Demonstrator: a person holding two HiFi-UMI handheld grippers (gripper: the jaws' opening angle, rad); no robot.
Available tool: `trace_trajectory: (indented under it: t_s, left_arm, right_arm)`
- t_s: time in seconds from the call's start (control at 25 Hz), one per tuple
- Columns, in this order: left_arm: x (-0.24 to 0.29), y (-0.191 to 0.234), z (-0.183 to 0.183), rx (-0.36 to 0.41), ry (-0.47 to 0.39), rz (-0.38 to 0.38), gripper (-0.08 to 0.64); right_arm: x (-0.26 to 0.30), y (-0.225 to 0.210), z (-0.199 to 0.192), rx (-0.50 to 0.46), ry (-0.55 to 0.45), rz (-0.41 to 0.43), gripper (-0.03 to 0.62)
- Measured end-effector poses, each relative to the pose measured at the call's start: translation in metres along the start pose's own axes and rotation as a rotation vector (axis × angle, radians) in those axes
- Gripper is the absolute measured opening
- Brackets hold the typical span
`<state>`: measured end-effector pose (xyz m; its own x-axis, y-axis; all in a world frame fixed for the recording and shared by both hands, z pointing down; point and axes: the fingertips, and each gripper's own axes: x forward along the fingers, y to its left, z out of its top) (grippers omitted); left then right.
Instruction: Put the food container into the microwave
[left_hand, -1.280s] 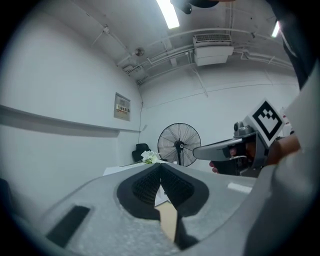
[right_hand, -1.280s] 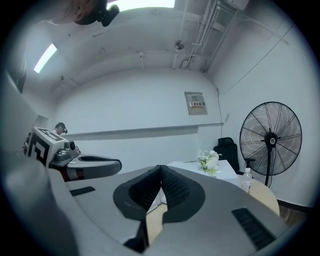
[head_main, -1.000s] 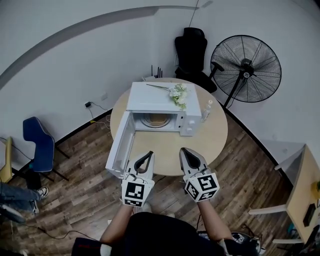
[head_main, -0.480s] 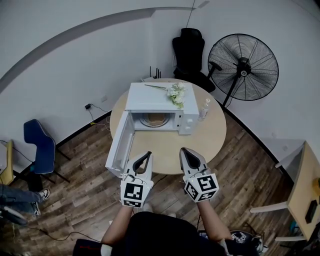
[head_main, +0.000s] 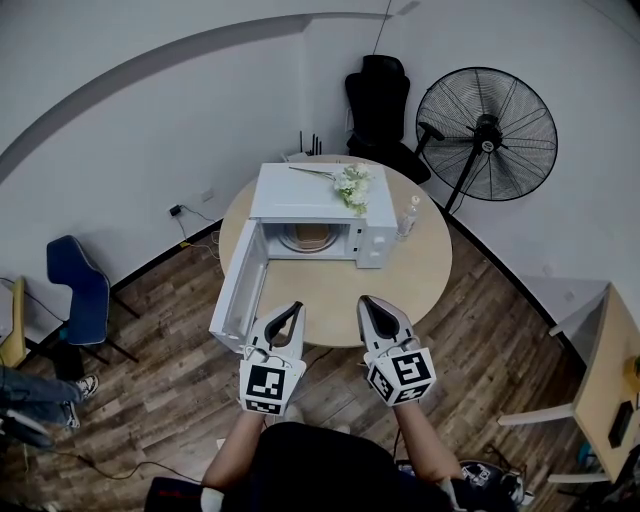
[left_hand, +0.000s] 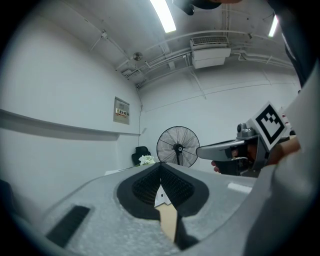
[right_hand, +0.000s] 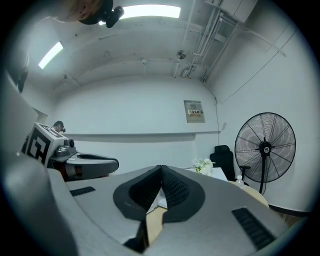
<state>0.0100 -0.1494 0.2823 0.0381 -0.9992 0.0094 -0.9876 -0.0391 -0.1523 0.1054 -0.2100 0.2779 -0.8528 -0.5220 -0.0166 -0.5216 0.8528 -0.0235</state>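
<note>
A white microwave (head_main: 318, 203) stands on the round wooden table (head_main: 405, 280) with its door (head_main: 240, 291) swung wide open to the left. Inside the cavity lies a round tan thing (head_main: 308, 238); I cannot tell whether it is the food container or the turntable. My left gripper (head_main: 289, 313) hangs over the table's near edge, jaws shut and empty. My right gripper (head_main: 373, 306) is beside it, also shut and empty. In the left gripper view the jaws of the left gripper (left_hand: 160, 168) meet. The right gripper (right_hand: 160, 170) shows the same in its own view.
White flowers (head_main: 352, 186) lie on top of the microwave. A clear bottle (head_main: 408, 215) stands to the microwave's right. A large black fan (head_main: 487, 135) and a black chair (head_main: 384, 105) stand behind the table. A blue chair (head_main: 75, 290) is at the left.
The head view has drifted slightly. Both grippers stay shut in the same place near the table's front edge.
</note>
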Motion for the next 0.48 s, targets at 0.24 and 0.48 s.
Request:
trace_trajectory:
  t_s: [0.24, 0.48]
  left_arm:
    - [-0.0005, -0.0030, -0.0008, 0.000, -0.001, -0.007, 0.017]
    - [0.0010, -0.0044, -0.0026, 0.003, 0.007, -0.013, 0.017]
  right_arm:
    - [-0.0009, 0.0014, -0.0010, 0.000, -0.001, -0.001, 0.011]
    - [0.0007, 0.0028, -0.0035, 0.006, 0.004, 0.001, 0.011]
